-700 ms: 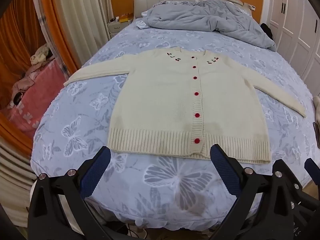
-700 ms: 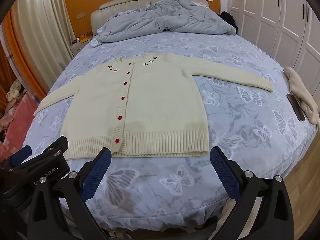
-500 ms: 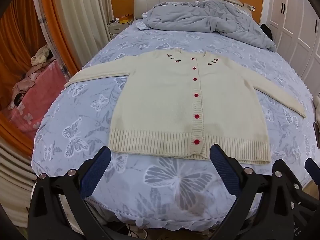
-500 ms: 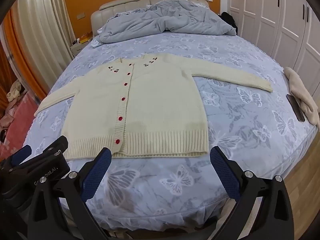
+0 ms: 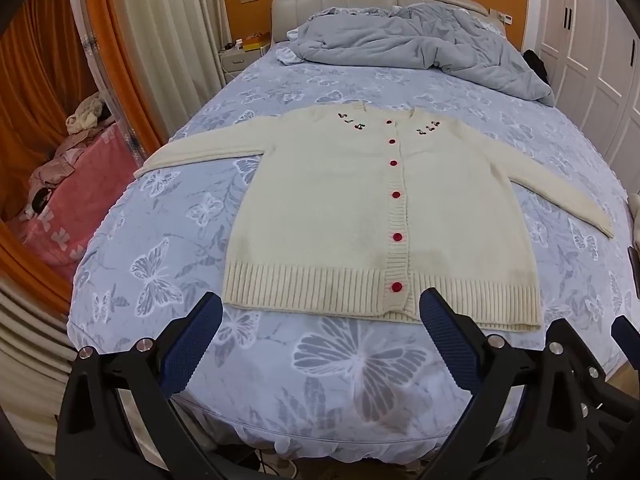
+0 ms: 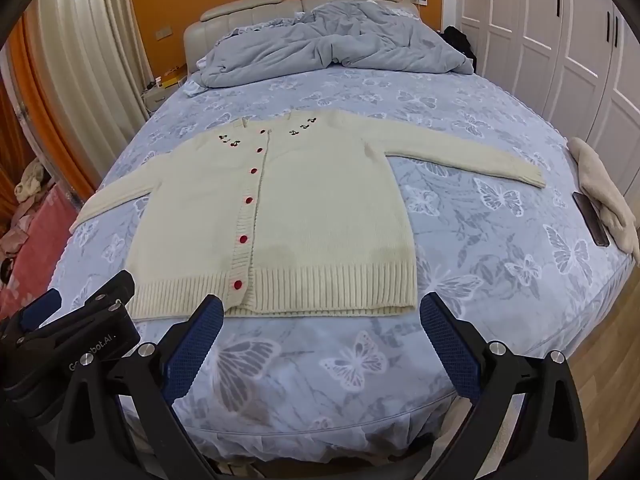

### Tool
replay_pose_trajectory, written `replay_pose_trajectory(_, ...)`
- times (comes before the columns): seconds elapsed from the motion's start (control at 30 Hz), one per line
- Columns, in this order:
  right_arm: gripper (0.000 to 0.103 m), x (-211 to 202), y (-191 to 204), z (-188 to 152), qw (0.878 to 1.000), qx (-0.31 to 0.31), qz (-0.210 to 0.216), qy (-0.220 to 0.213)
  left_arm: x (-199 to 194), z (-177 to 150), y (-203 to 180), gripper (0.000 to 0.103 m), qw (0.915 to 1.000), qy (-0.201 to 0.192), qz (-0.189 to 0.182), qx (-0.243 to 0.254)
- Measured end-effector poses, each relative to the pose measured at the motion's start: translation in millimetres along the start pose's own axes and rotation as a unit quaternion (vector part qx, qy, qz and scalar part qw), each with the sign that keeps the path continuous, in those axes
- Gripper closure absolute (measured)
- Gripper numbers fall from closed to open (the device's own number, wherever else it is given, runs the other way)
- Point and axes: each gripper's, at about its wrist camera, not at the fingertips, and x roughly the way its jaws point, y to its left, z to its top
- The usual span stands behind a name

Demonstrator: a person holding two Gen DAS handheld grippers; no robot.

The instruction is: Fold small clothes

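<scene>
A cream knit cardigan (image 5: 360,200) with red buttons and cherry embroidery lies flat, face up, on the bed, both sleeves spread out; it also shows in the right wrist view (image 6: 288,208). My left gripper (image 5: 320,312) is open and empty, just in front of the ribbed hem near the bed's foot. My right gripper (image 6: 320,316) is open and empty, also just before the hem, right of the button row. The left gripper's body shows at the lower left of the right wrist view (image 6: 80,320).
The bed (image 5: 192,208) has a blue butterfly sheet. A crumpled grey duvet (image 6: 332,48) lies at the headboard. A beige cloth (image 6: 604,192) and a dark phone (image 6: 591,218) lie at the right edge. White wardrobes (image 6: 560,40) stand right, curtains and pink bedding (image 5: 72,200) left.
Both grippers have drifted very slightly; the cardigan looks a touch farther back in view. Nothing was grasped and the jaws stay open.
</scene>
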Motion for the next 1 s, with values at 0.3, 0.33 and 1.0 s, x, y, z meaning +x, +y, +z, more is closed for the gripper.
replay_pose_trajectory(0.3, 0.005, -0.9, 0.6, 0.1, 1.000, -0.001, -0.001, 0.000, 0.1, -1.0, 1.2, 0.007, 1.0000, -0.001, 0.002, -0.001)
replay_pose_trajectory(0.33, 0.005, -0.8, 0.9, 0.2, 1.000, -0.001, -0.001, 0.001, 0.0, -0.4, 1.6, 0.008, 1.0000, -0.001, 0.003, 0.000)
replay_pose_trajectory(1.0, 0.005, -7.9, 4.7, 3.4, 1.000, -0.004, -0.001, -0.002, -6.7, -3.8, 5.2, 0.008, 0.9999, -0.013, 0.010, -0.005)
